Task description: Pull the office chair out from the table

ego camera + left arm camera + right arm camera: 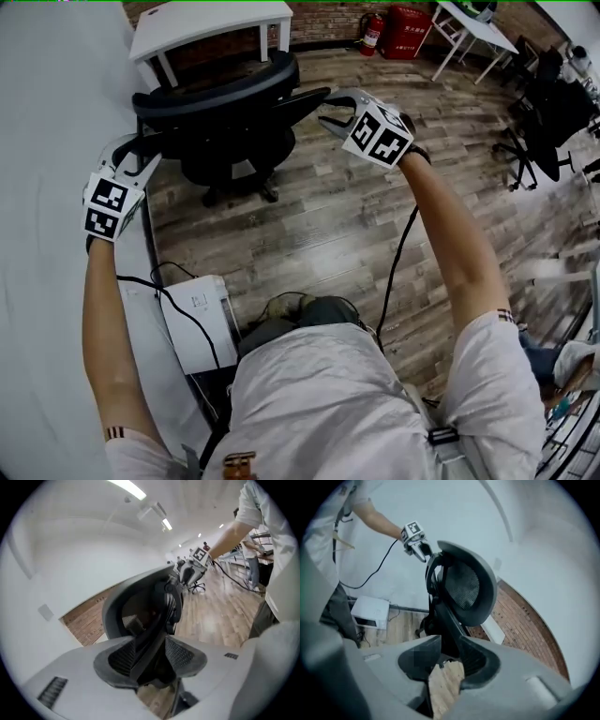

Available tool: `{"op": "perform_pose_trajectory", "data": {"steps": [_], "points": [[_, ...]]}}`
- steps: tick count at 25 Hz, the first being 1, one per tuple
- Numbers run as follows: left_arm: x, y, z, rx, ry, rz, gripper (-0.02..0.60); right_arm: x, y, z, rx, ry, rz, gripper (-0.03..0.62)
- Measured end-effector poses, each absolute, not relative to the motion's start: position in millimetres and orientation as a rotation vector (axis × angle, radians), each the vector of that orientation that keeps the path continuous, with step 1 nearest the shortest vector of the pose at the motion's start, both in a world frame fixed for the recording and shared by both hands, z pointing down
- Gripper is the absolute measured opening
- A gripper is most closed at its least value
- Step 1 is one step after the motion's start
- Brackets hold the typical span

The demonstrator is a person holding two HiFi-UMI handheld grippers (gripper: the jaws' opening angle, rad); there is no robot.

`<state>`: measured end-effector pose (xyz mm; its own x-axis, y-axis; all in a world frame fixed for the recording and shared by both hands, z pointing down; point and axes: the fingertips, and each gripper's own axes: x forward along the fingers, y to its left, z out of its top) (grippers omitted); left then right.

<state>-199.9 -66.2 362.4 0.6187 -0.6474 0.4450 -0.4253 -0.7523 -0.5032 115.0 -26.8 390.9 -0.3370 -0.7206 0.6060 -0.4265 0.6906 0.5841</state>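
The black office chair [225, 127] stands on the wood floor in front of me, its mesh backrest [464, 588] rising above the seat. My left gripper [131, 155] is at the chair's left armrest, and in the left gripper view that dark bar [154, 634] fills the gap between the pads. On the other side my right gripper [330, 108] holds the right armrest [445, 630], whose bar is also pinched between the jaws. Each gripper view also catches the opposite one: the right gripper [185, 571] and the left gripper [423, 552].
A large white table [47, 141] runs along the left, and a smaller white desk [211, 19] stands beyond the chair. A white box [197, 319] with cables lies on the floor by my legs. Red fire equipment [403, 28], a folding table [473, 28] and another black chair [548, 122] are at the back right.
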Motion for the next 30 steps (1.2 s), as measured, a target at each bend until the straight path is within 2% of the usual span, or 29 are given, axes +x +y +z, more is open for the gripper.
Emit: {"op": "perform_pose_trajectory", "data": {"steps": [3, 7, 15, 21, 30], "points": [[-179.3, -39.9, 338.2, -2.566, 0.934, -0.687, 0.186, 105.9, -14.2, 376.1, 0.958, -2.125, -0.352, 0.056], [-144.1, 2.0, 315.9, -2.666, 0.982, -0.417, 0.147, 86.9, 5.2, 349.2, 1.045, -2.362, -0.305, 0.006], [-73.3, 66.8, 287.8, -2.834, 0.971, -0.046, 0.055, 28.9, 58.2, 316.6, 0.985, -2.734, -0.232, 0.003], [-51.9, 87.9, 281.3, -2.937, 0.965, 0.113, 0.005, 1.0, 81.3, 306.5, 0.986, -2.881, -0.154, 0.003], [-58.0, 107.7, 283.9, -3.008, 0.893, 0.195, 0.000, -30.3, 99.7, 297.4, 1.000, -2.984, -0.137, 0.002]]}}
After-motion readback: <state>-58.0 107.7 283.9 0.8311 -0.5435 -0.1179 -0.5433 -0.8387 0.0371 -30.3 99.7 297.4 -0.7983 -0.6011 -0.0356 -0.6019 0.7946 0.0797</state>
